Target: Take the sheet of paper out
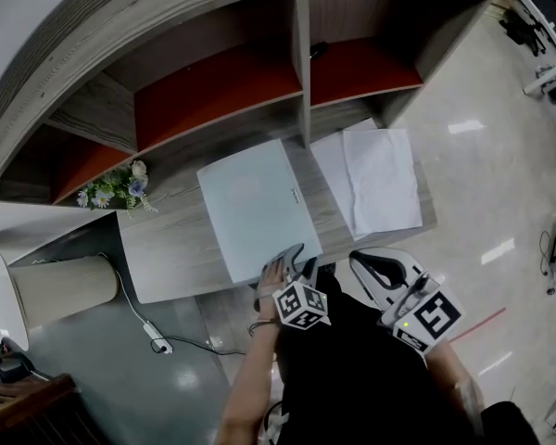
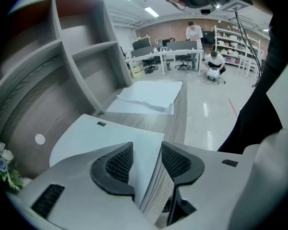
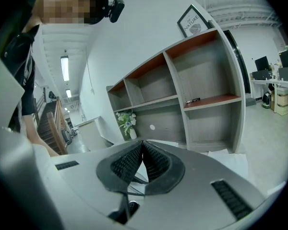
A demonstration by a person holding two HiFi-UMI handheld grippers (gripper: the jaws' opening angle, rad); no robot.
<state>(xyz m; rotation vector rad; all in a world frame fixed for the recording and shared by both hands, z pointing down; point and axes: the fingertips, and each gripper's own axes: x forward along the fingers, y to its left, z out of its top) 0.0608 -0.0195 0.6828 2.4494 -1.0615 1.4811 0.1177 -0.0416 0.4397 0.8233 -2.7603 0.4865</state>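
Observation:
A large white flat sheet or folder [image 1: 255,207] with a small dark label lies on the wooden desk [image 1: 167,258], its near corner at the desk's front edge. My left gripper [image 1: 292,256] is at that corner. In the left gripper view its jaws [image 2: 148,159] stand open, with the white sheet's [image 2: 101,138] corner and the desk's edge [image 2: 180,114] between the pads. Whether a pad touches the sheet I cannot tell. My right gripper [image 1: 360,261] hangs off the desk's front right, shut with nothing in it [image 3: 143,159].
Loose white papers [image 1: 380,179] lie on the desk's right end, also in the left gripper view as a paper pile [image 2: 149,95]. A grey-and-red shelf unit [image 1: 306,91] rises behind. A small vase of flowers [image 1: 120,188] stands at the desk's left. A power strip [image 1: 157,341] lies on the floor.

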